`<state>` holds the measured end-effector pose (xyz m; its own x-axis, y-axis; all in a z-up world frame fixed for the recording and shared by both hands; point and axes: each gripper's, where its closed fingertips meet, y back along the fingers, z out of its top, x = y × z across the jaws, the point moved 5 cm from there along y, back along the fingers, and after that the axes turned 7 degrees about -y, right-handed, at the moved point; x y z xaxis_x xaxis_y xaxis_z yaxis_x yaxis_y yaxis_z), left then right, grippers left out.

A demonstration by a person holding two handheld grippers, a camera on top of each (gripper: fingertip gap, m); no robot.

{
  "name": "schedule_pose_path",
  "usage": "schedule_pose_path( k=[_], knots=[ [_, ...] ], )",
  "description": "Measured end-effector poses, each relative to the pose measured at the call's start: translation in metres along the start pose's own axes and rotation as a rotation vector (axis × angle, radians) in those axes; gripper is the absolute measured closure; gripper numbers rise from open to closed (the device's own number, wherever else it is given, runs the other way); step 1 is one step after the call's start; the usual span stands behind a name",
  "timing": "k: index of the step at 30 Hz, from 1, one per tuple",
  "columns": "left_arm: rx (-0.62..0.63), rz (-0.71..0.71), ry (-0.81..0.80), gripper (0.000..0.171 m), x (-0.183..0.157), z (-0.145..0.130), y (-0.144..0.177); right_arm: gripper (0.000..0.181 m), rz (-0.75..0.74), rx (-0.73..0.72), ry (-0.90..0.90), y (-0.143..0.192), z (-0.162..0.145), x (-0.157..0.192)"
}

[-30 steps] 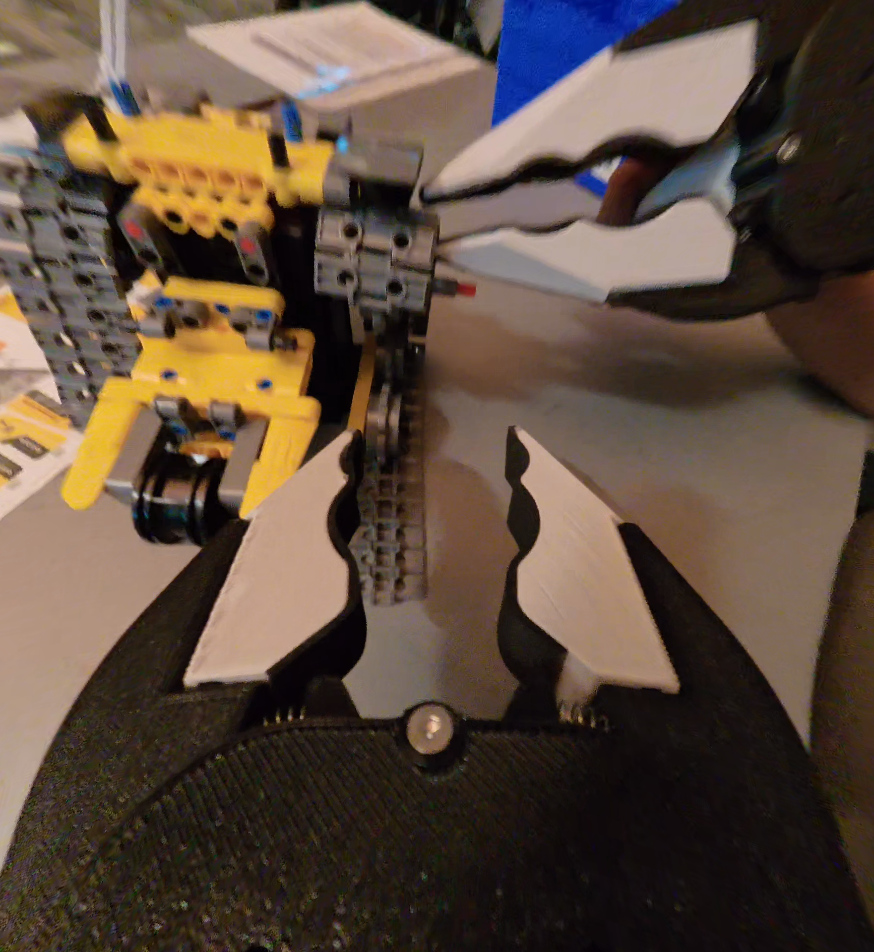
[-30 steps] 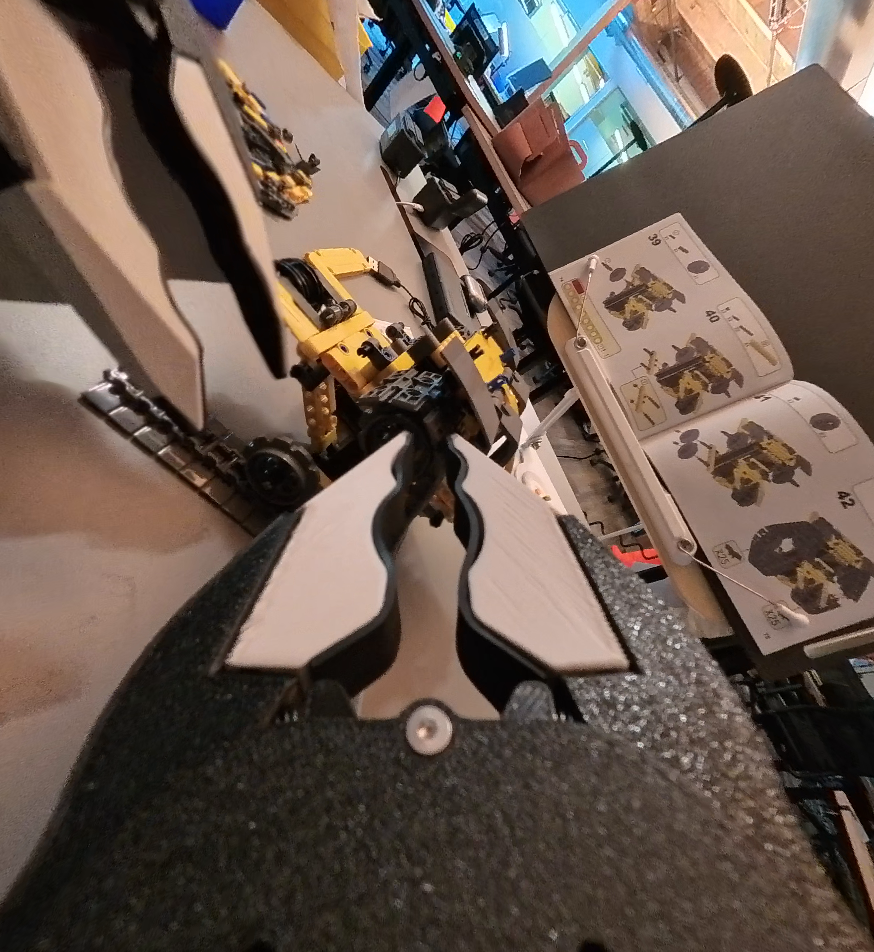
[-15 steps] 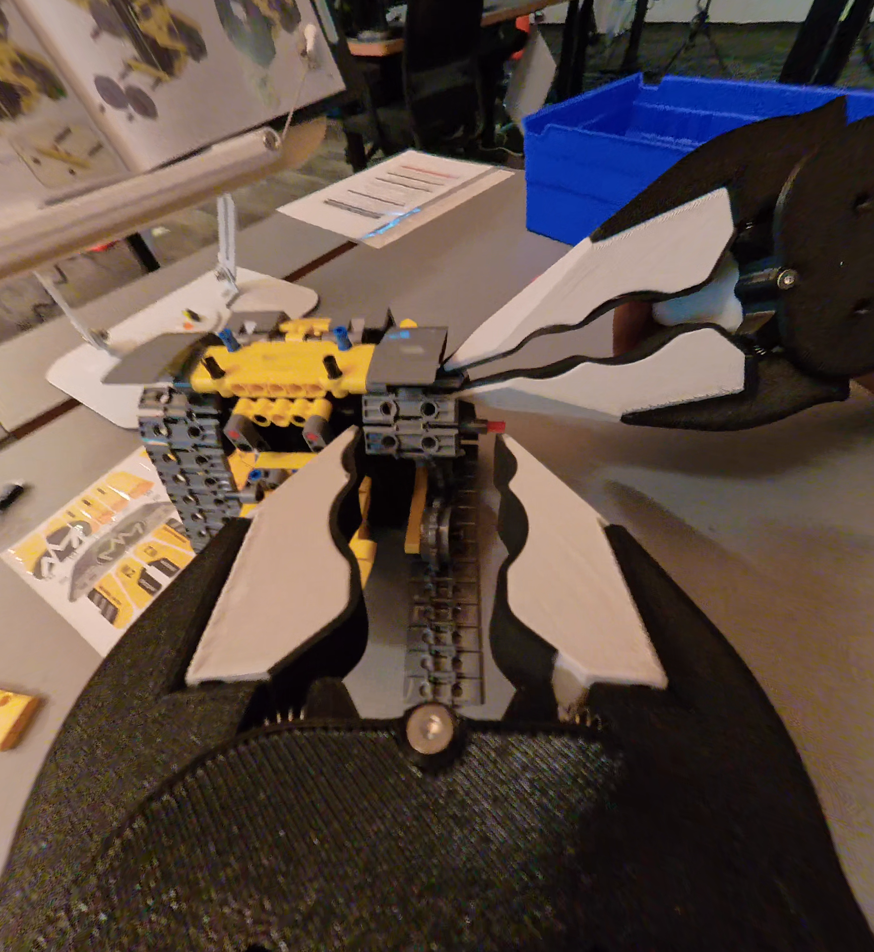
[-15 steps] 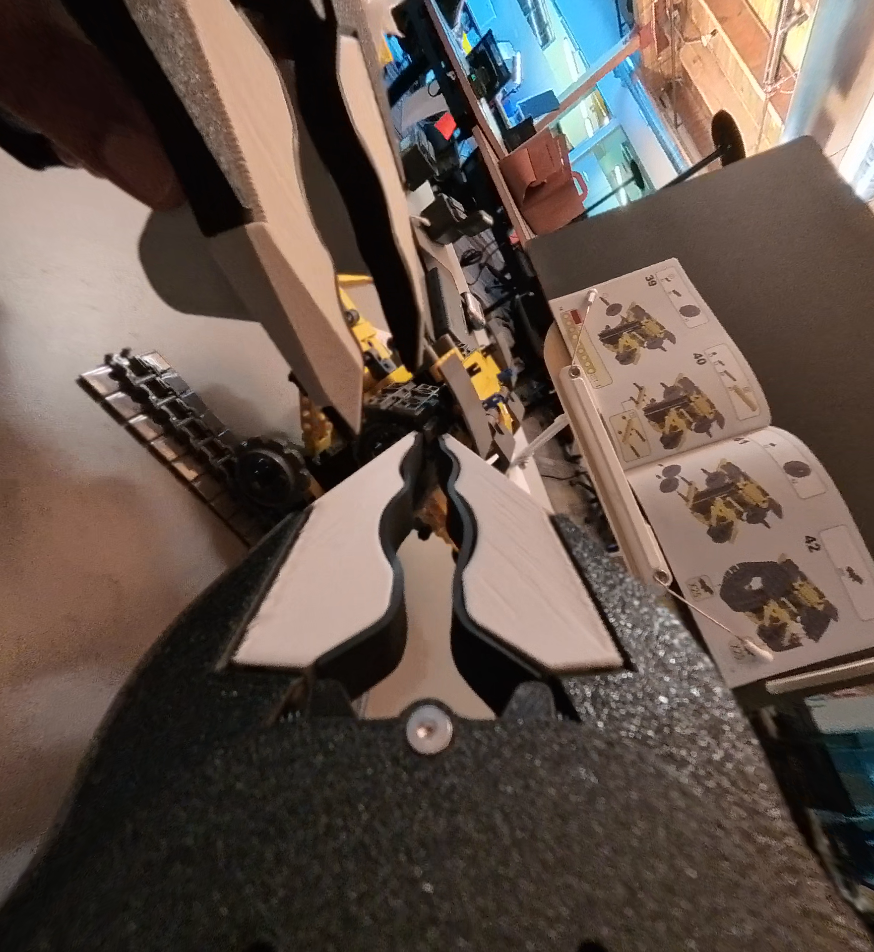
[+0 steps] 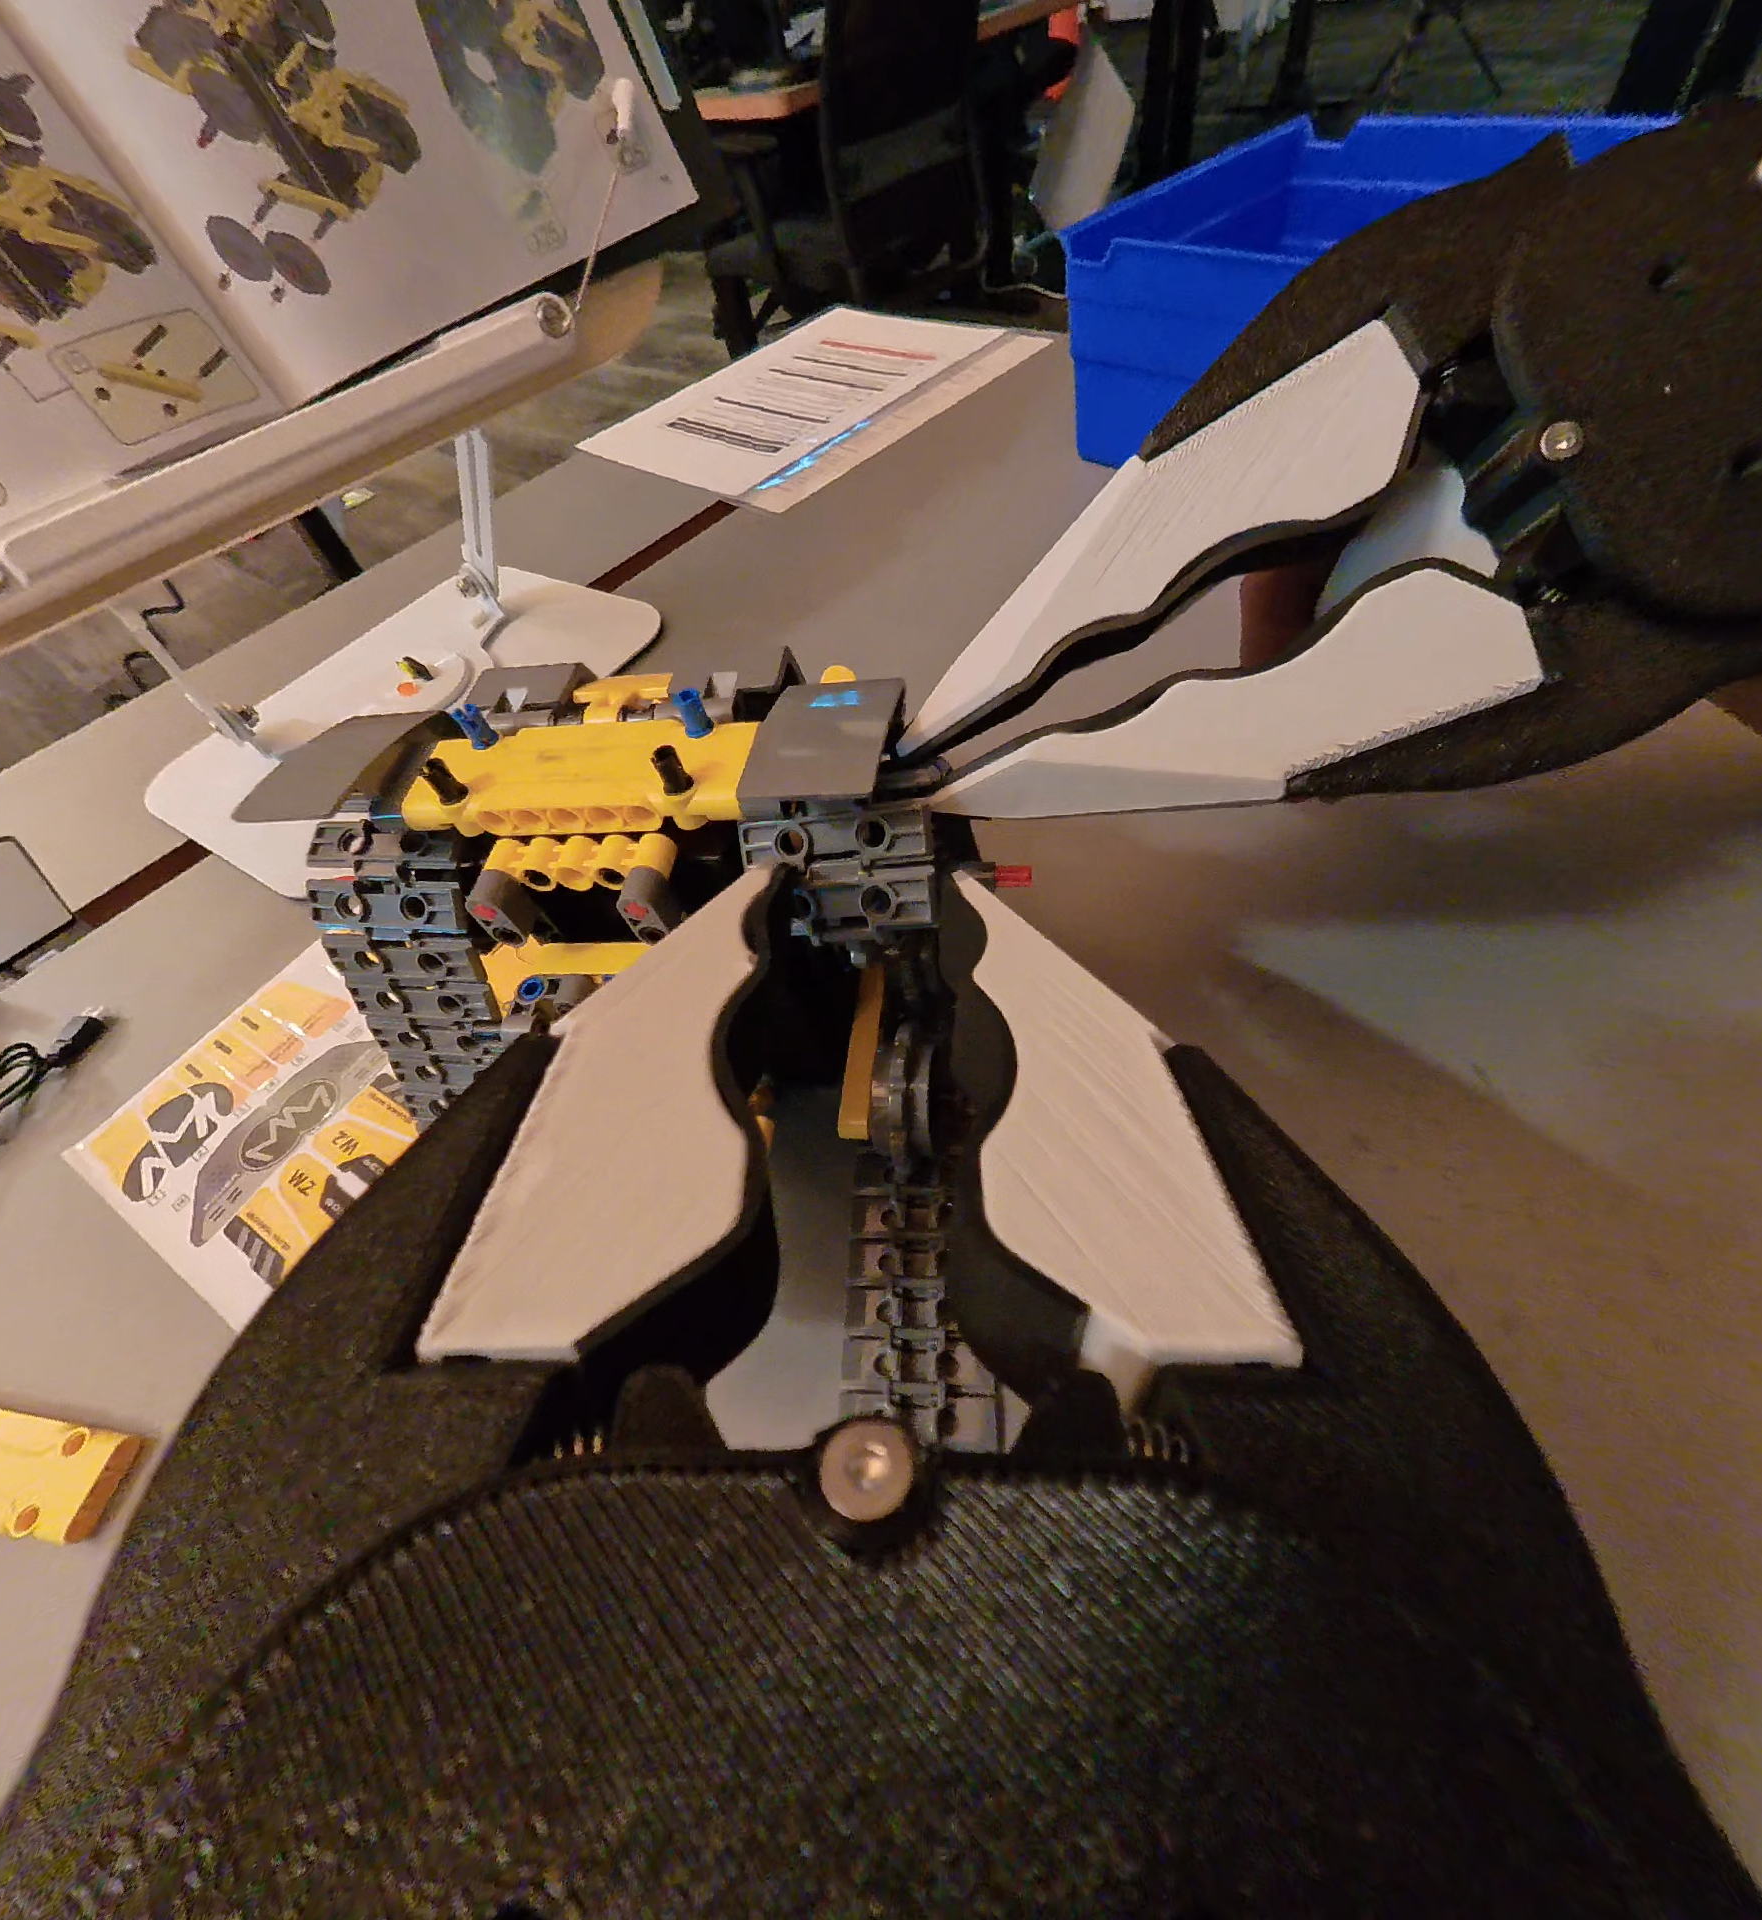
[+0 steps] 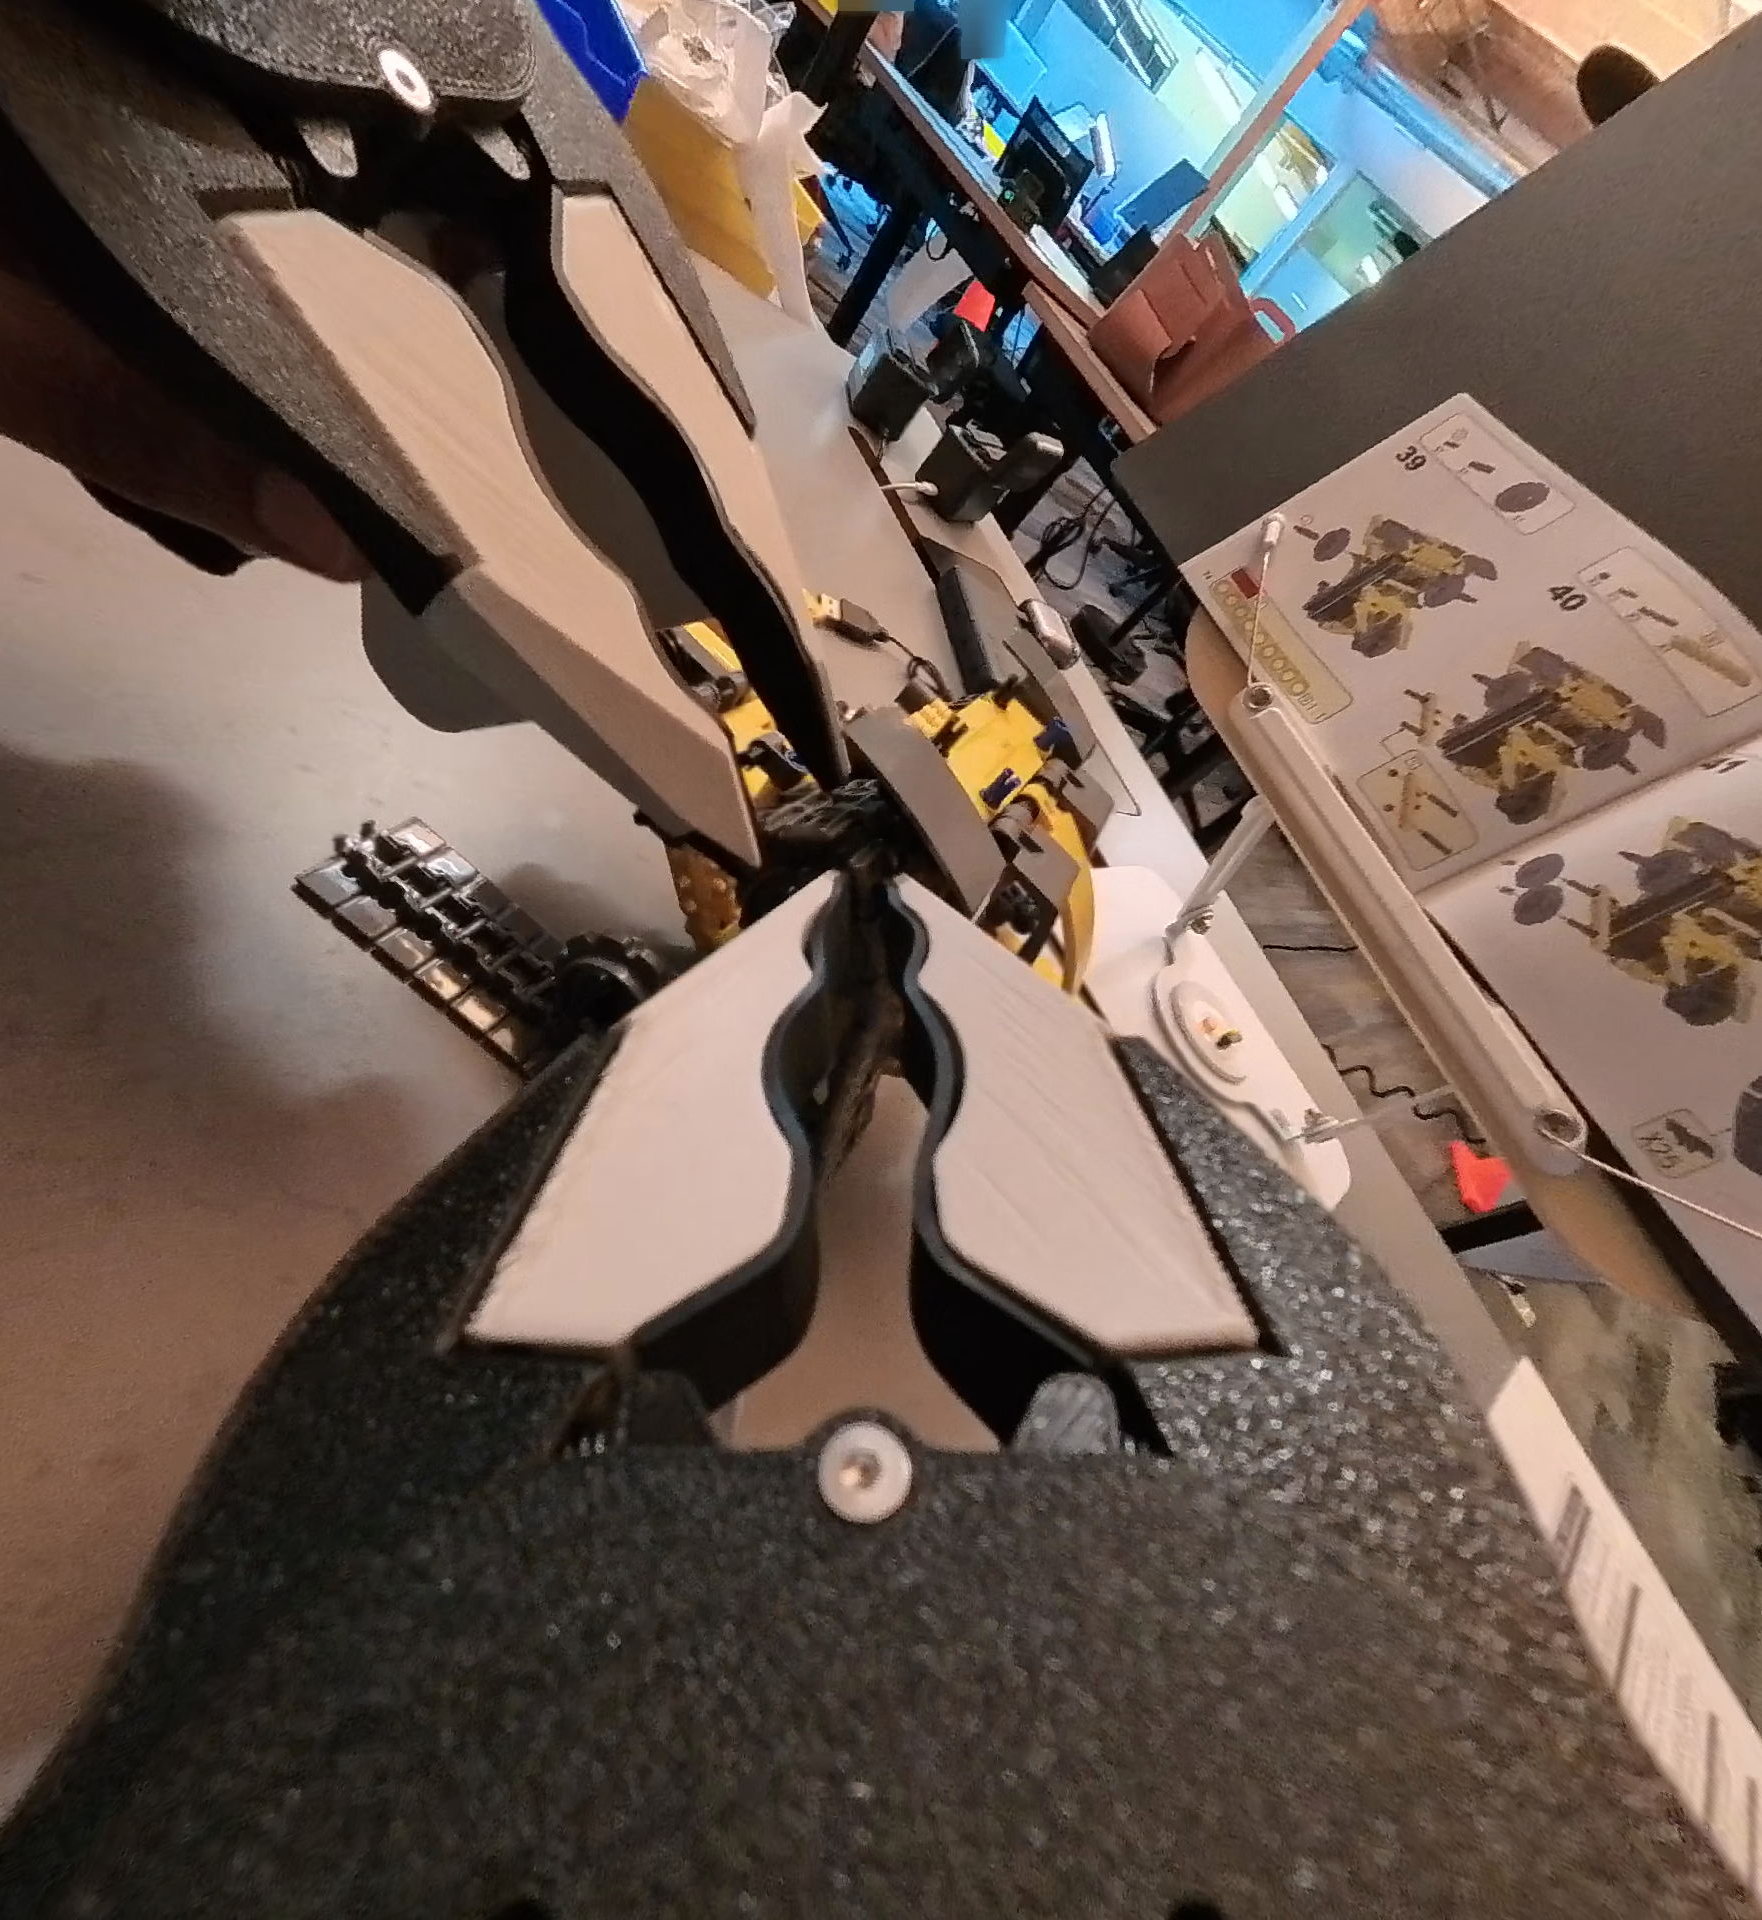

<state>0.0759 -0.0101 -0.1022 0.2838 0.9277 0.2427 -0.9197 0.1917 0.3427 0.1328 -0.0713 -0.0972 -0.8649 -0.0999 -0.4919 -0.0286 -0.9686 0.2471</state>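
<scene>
the left claw point(image 5: 861, 894) is sitting open around the grey track point(image 5: 903, 1268) and the grey end of the yellow and grey brick truck point(image 5: 586, 831) on the table point(image 5: 1376, 1091). the right claw point(image 6: 864, 883) is pinching almost shut on the truck's dark edge. an open booklet point(image 6: 1542, 727) is standing near.
</scene>
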Motion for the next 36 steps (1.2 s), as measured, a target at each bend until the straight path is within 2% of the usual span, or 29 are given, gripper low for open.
schedule_pose_path(
  k=[7,25,26,30,33,36],
  knots=[
    [-0.016,-0.014,0.001,0.158,0.0,-0.001,0.005,0.175,0.003,-0.008,-0.016,-0.001,0.0,0.002],
    [-0.057,-0.029,0.044,0.162,0.0,-0.009,0.014,0.176,-0.043,-0.004,-0.022,-0.005,0.005,0.01],
    [-0.072,-0.048,0.062,0.16,0.0,-0.009,0.016,0.176,-0.05,-0.005,-0.025,-0.005,0.005,0.01],
    [-0.123,-0.066,0.09,0.137,0.003,-0.009,0.024,0.176,-0.051,-0.012,-0.068,-0.006,0.005,0.009],
    [-0.021,0.033,-0.034,0.132,0.002,-0.016,0.016,0.176,-0.037,-0.018,-0.106,-0.007,0.006,0.01],
    [0.043,0.049,-0.1,0.133,-0.006,-0.02,0.008,0.176,-0.05,-0.019,-0.088,-0.007,0.007,0.011]
  ],
)
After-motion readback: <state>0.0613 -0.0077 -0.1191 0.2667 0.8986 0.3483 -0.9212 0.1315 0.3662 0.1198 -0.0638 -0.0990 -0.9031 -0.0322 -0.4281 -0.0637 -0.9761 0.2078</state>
